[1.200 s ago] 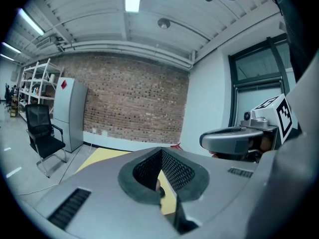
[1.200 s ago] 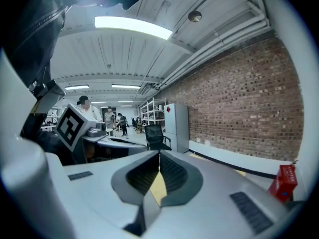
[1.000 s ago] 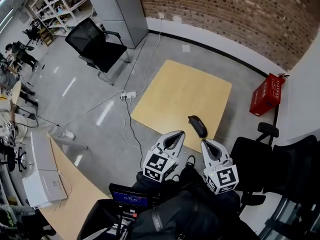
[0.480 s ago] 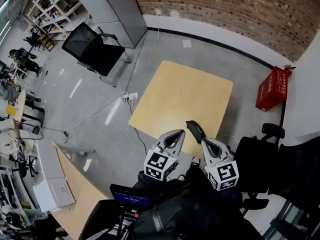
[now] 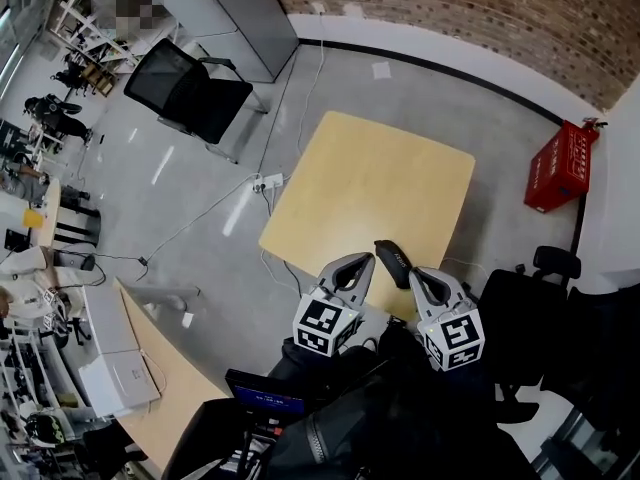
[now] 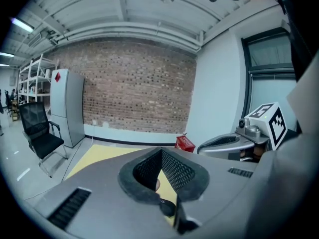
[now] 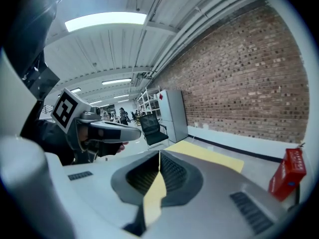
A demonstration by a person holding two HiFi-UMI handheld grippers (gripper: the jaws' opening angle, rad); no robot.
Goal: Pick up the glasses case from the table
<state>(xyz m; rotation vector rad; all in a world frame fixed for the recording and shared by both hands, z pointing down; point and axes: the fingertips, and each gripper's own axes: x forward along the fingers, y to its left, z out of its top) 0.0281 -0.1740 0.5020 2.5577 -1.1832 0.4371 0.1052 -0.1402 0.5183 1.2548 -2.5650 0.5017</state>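
A dark oblong glasses case [image 5: 393, 262] lies on the square pale-wood worktop [image 5: 370, 183]. The left gripper [image 5: 358, 261] and right gripper [image 5: 419, 273] have mesh-lined jaws clenched.

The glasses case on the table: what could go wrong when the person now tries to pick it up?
1. The glasses case lies close to the near edge of the table; a nudge could push it off onto the floor.
2. The left gripper and the right gripper both have their fingers closed. Unless one opens before arriving, it will probably bump the case instead of gripping it.
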